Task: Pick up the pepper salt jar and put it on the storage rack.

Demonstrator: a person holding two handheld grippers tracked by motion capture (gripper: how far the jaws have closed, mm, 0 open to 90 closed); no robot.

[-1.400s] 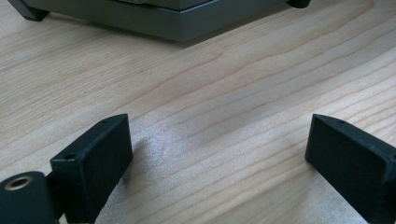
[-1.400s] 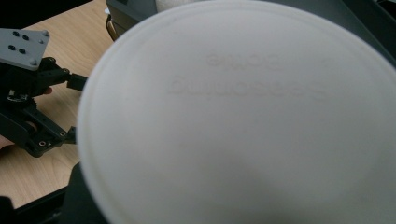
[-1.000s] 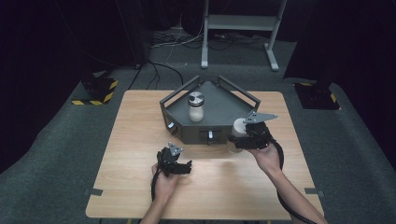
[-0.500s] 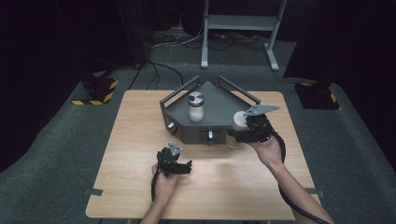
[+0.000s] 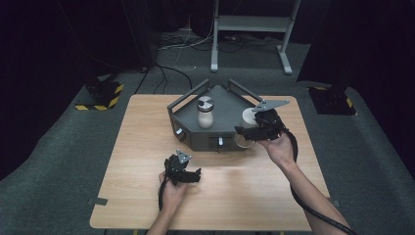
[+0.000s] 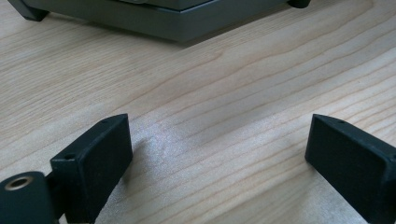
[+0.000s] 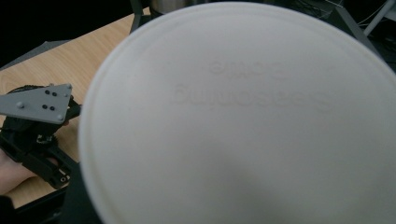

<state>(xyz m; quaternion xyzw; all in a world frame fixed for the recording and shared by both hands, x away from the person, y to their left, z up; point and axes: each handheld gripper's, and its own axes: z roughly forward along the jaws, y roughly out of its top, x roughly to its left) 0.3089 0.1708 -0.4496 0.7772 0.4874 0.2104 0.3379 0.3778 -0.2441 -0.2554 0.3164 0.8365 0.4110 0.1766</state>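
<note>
The left tongs [image 5: 188, 171] rest nearest the person on the pale, grained wooden bench [image 5: 137, 147], their flat black jaws spread wide and empty. Beyond them, the right tongs [image 5: 247, 131] are clamped on a round white plastic lid [image 5: 248, 117] with raised lettering, held at the right front corner of the dark metal tray [image 5: 188, 137]. Past it, inside the tray, stands a glass jar [image 5: 205, 113] with a metal cap. The lid seems lifted but not yet placed.

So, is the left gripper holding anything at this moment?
No, the left gripper rests on the wooden table with its jaws wide apart and only bare wood between them.
</note>
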